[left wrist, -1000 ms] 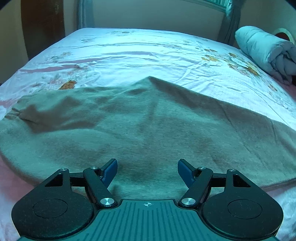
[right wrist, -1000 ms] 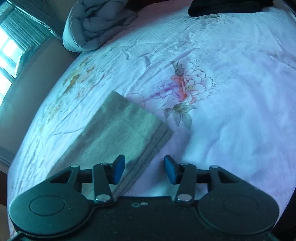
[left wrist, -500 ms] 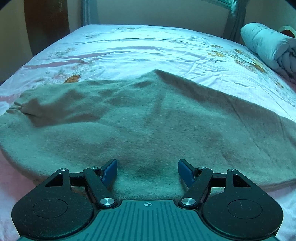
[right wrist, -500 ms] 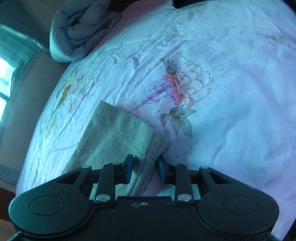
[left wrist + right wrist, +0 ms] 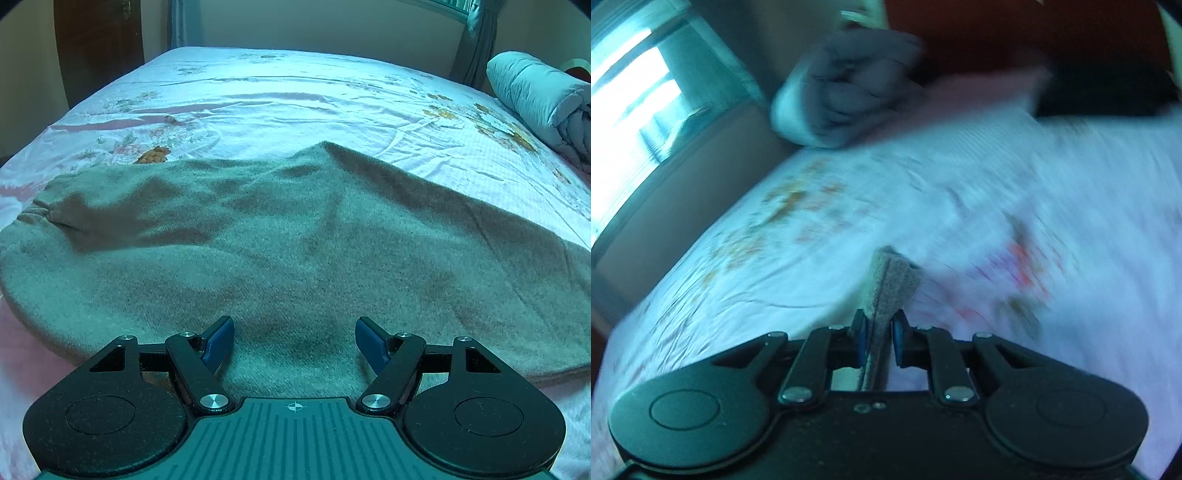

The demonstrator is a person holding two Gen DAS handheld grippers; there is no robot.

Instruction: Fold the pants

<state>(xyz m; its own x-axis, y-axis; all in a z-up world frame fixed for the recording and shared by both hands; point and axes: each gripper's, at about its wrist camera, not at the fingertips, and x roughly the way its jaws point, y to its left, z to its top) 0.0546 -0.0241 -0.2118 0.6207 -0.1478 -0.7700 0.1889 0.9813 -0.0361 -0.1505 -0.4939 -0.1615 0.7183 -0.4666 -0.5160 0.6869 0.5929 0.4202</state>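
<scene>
Pants (image 5: 288,251): grey-brown fleecy cloth, spread flat across the near half of the bed, running from the left edge to the right edge of the left wrist view. A gathered band (image 5: 40,210) lies at the far left. A raised fold peaks near the middle of the far edge.

Left gripper (image 5: 294,341): jaws set wide apart, holding nothing. Both blue fingertips (image 5: 219,341) sit low over the near part of the pants; whether they touch the cloth cannot be told.

Right gripper (image 5: 879,338): jaws drawn narrow, clamped on an end of the pants (image 5: 886,291). The pinched cloth stands up between the blue pads and pokes out beyond them, lifted clear of the sheet. This view is blurred.

Bed sheet (image 5: 295,99): pale, printed with flowers, lightly wrinkled, bare on the far half behind the pants.

Quilt (image 5: 539,96): pale, rolled, at the far right of the bed; also seen in the right wrist view (image 5: 849,88).

Dark bundle (image 5: 1108,92): on the far right of the bed in the right wrist view, too blurred to identify.

Window (image 5: 624,122): bright, far left in the right wrist view.
</scene>
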